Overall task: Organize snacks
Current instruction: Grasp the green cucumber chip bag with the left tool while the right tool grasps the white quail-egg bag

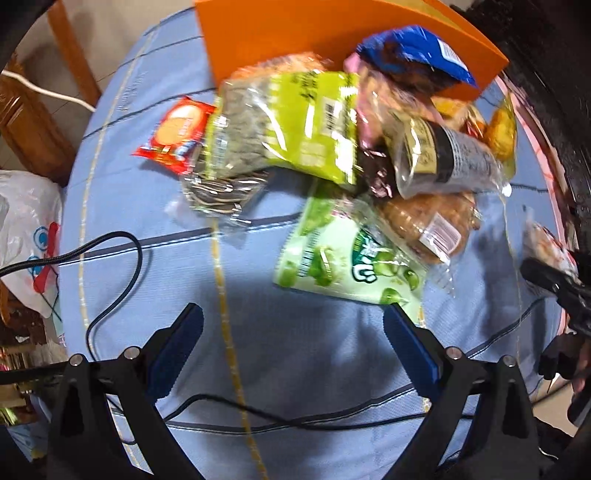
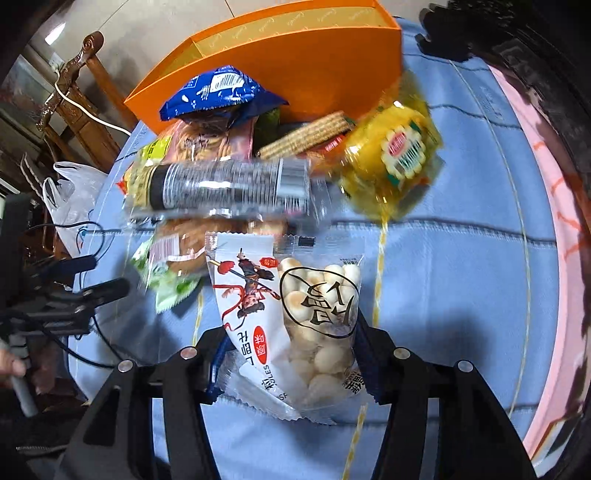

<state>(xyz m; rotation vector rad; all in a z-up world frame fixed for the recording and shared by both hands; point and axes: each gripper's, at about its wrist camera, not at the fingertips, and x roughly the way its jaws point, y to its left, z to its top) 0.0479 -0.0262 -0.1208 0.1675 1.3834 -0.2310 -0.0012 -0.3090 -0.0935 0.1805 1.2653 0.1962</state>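
Right gripper (image 2: 286, 363): jaws closed on the clear-and-white packet of round biscuits (image 2: 295, 325) above the blue-clothed bench (image 2: 461, 266). Left gripper (image 1: 293, 343): jaws wide apart, empty, near the pale green sweet bag (image 1: 347, 258).

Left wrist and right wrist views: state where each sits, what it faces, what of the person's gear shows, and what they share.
Left wrist: on the left tool, looking straight down at the blue tablecloth and the light green packet; its fingers stand apart, empty; the right tool shows at the edge.
Right wrist: on the right tool, angled steeply down; its fingers grip the white biscuit packet; a hand shows.
Shared: orange box, blue packet, black-labelled packet.
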